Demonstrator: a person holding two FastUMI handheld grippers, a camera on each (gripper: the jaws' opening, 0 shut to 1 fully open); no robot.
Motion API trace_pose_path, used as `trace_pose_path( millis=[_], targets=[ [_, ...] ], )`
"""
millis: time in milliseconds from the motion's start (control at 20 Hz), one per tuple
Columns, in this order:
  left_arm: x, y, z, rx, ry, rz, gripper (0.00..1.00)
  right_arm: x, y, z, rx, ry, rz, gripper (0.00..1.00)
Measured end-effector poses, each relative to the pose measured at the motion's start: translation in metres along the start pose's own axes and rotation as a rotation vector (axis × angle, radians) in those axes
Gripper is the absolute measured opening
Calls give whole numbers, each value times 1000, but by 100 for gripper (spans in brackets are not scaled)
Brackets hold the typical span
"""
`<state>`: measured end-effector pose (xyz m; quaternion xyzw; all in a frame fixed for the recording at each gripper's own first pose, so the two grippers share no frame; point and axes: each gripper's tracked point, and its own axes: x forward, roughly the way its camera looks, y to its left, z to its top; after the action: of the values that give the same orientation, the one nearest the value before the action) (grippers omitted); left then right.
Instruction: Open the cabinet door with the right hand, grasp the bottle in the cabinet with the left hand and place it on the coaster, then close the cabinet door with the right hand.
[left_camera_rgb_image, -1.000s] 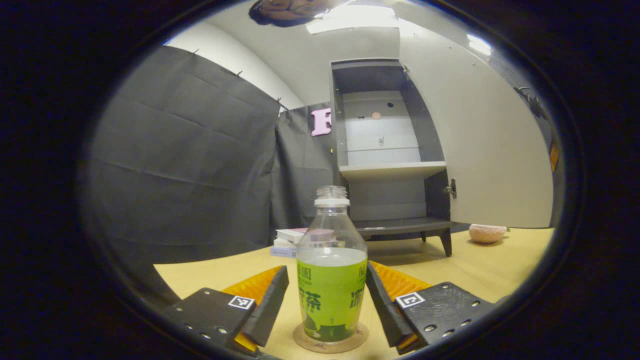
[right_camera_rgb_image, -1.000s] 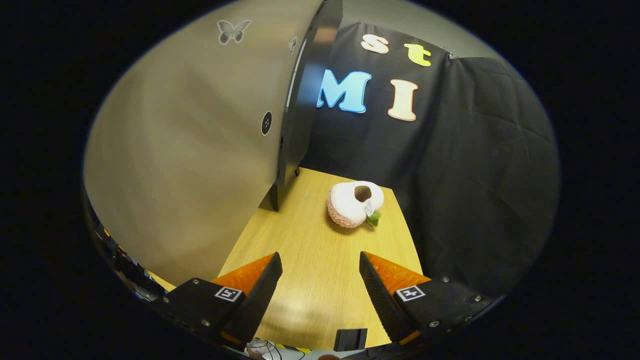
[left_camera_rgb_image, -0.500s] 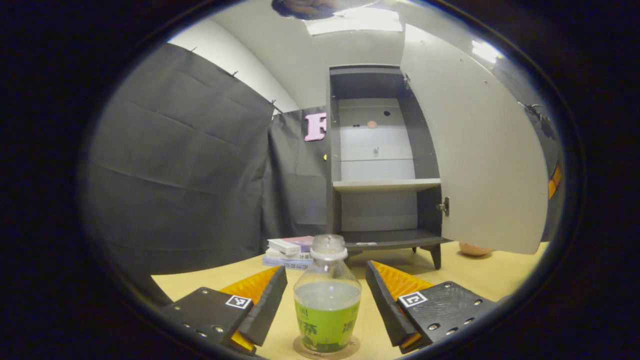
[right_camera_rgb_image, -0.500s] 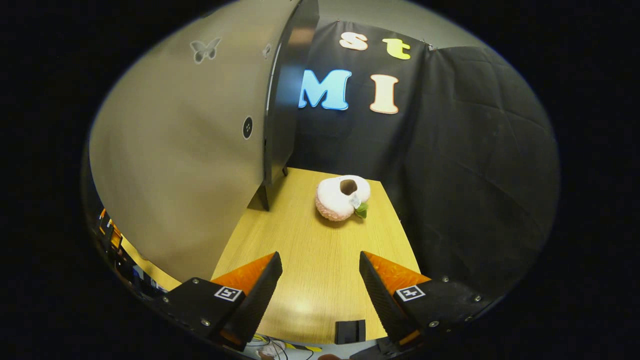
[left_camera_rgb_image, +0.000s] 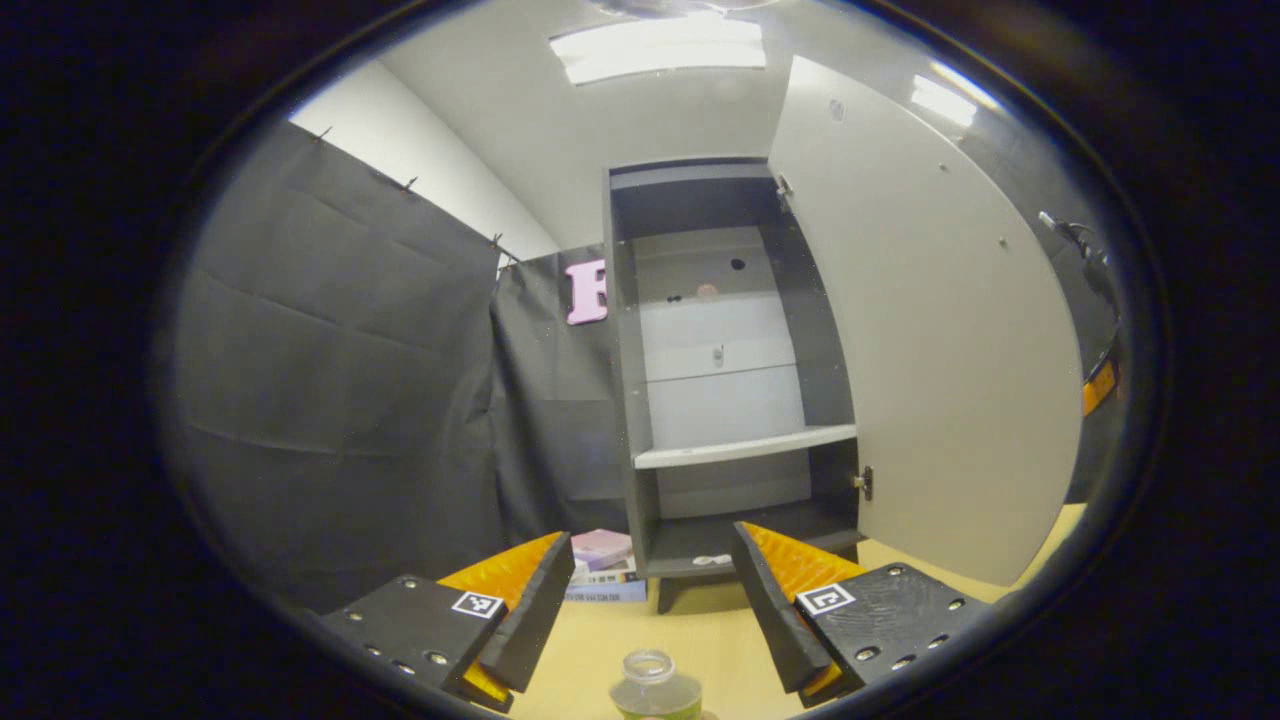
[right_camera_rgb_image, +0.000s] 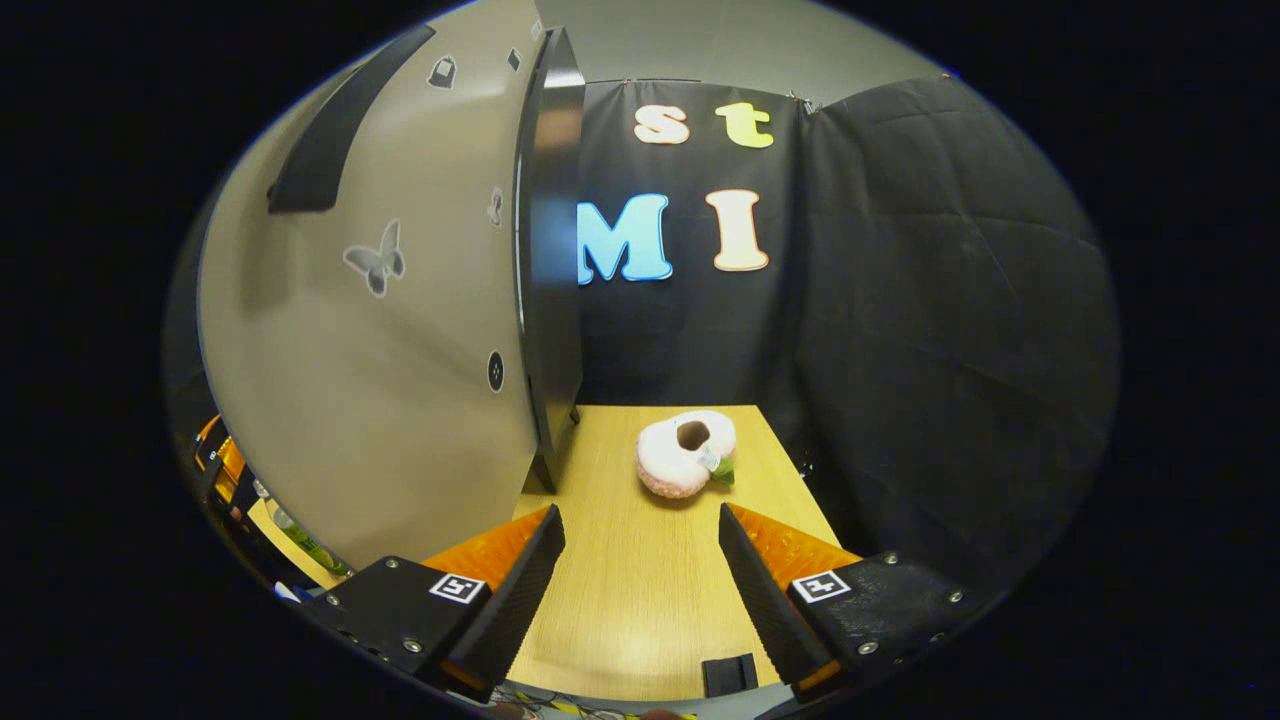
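At the bottom centre of the left gripper view, the bottle (left_camera_rgb_image: 654, 686) stands on the bench (left_camera_rgb_image: 700, 630), just below the wide-open left claw (left_camera_rgb_image: 650, 610), touching neither finger. The cabinet door (left_camera_rgb_image: 930, 340) hangs open at right. The right claw (right_camera_rgb_image: 640, 590) gapes wide, empty, beside the door (right_camera_rgb_image: 380, 400).

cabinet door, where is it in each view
Left gripper view: cabinet door stands open on the right, its inner face showing, hinged beside the shelves.
Right gripper view: cabinet door covers the left, butterfly-stickered outer face showing.
Shared landmark: the wooden tabletop.
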<state>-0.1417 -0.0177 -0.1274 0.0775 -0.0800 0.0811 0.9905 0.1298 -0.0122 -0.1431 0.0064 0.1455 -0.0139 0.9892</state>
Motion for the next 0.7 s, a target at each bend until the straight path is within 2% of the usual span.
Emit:
trace_pose_path(
  millis=[50, 150, 350, 450, 550, 700],
  targets=[
    [4, 1, 10, 3, 12, 6, 90, -1, 0, 13, 11, -28, 4, 95],
    [17, -13, 24, 1, 43, -32, 90, -2, -4, 35, 22, -69, 4, 95],
    [38, -49, 50, -54, 150, -108, 91, -1, 15, 70, 138, -74, 93, 96],
    [44, -55, 73, -69, 161, -110, 90, -6, 17, 106, 158, -142, 104, 95],
    [48, -53, 96, -37, 144, -99, 90, -14, 25, 134, 150, -206, 128, 93],
    [52, -50, 113, -20, 132, -87, 90, -27, 43, 163, 116, -268, 186, 94]
  ],
)
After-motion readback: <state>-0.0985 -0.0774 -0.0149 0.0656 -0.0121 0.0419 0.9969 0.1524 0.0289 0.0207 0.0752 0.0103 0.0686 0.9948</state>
